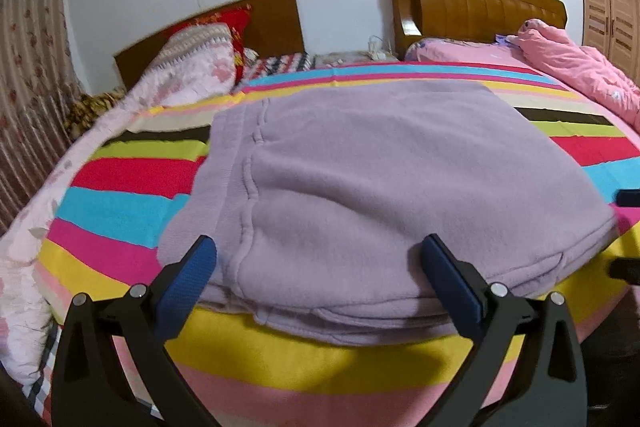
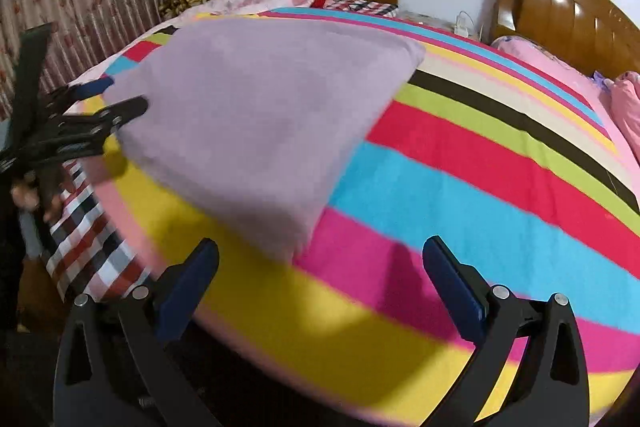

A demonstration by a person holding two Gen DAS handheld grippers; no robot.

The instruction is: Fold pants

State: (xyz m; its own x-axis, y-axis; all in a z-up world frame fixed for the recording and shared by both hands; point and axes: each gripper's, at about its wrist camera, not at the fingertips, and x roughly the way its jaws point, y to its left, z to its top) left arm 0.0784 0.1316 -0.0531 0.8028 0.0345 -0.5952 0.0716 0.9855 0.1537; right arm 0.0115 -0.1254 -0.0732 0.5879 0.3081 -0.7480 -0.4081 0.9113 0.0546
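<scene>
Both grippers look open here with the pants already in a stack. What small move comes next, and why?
Probably draw the left gripper back. The purple pants lie folded in layers on the striped sheet. Its open jaws straddle the near edge, and the right gripper is open beside the pants, so nothing seems left to grasp.

The pants (image 1: 360,179) lie on the bed sheet (image 1: 132,179), headboard (image 1: 476,7) behind.

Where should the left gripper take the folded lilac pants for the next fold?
Probably the near layered edge of the pants. It overhangs toward the open left gripper, whose fingers already straddle it, so come straight in from the bed's near side, low over the striped blanket.
</scene>
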